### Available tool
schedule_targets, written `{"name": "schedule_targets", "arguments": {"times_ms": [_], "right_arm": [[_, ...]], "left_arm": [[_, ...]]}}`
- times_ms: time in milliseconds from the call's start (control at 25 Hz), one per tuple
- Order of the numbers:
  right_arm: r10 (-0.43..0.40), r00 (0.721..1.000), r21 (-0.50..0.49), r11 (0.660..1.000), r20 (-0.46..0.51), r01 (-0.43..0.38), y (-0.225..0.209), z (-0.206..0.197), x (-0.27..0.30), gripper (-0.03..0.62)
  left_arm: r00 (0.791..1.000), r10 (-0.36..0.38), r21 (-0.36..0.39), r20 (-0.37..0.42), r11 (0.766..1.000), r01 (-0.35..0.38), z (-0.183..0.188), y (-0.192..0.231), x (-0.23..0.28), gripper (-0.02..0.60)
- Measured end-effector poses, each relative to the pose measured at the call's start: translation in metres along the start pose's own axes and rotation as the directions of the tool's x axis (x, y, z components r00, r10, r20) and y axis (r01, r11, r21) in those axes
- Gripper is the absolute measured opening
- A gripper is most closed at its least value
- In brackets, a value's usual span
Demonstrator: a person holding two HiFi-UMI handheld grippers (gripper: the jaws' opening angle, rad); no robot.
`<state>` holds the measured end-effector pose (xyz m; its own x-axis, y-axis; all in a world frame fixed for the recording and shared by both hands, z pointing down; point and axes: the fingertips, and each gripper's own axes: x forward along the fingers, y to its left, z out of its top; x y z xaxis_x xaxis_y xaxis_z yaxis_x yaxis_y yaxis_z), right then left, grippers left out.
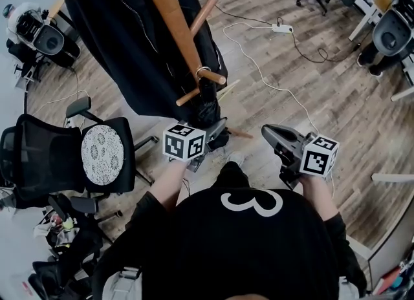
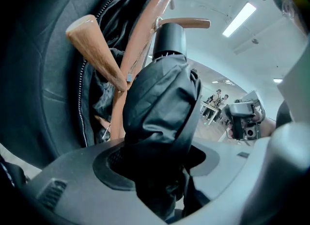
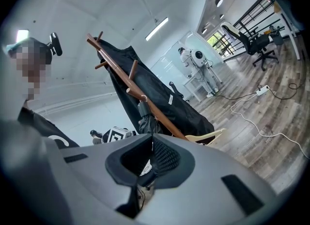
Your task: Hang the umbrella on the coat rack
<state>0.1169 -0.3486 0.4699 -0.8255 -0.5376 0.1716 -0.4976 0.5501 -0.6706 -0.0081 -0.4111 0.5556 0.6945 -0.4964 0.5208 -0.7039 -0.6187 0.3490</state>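
The wooden coat rack leans across the head view, with a black coat draped on it. A folded black umbrella hangs upright against the pole. The pale loop at its top lies round a lower peg. My left gripper is shut on the umbrella's lower end. In the left gripper view the umbrella fills the space between the jaws of the left gripper, its handle under a peg. My right gripper is shut and holds nothing, off to the right of the umbrella.
A black office chair with a patterned cushion stands at the left. A white cable and power strip lie on the wooden floor behind the rack. More office chairs stand at the top right.
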Motion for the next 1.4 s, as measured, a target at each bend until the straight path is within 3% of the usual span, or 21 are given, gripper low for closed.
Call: {"name": "schedule_targets", "arguments": {"times_ms": [520,960,1160,1400], "right_arm": [[-0.027,1.0,0.004,1.0,0.003,0.027,0.0,-0.007,-0.019,0.027],[-0.026,0.999,0.025,0.999,0.039,0.025,0.02,-0.021,-0.051,0.027],[0.0,0.999,0.012,1.0,0.041,0.0,0.036,-0.019,-0.055,0.027],[0.052,0.998,-0.062,0.997,0.034,-0.05,0.066,-0.016,-0.057,0.028]], "left_arm": [[0.995,0.072,0.09,0.073,0.993,-0.078,0.005,0.019,0.011,0.273],[0.989,0.126,0.127,0.071,0.983,-0.135,-0.01,0.026,0.005,0.278],[0.987,0.14,0.092,0.079,0.985,-0.147,-0.021,0.019,-0.01,0.279],[0.978,0.109,-0.067,0.178,0.993,-0.099,-0.009,-0.01,-0.065,0.278]]}}
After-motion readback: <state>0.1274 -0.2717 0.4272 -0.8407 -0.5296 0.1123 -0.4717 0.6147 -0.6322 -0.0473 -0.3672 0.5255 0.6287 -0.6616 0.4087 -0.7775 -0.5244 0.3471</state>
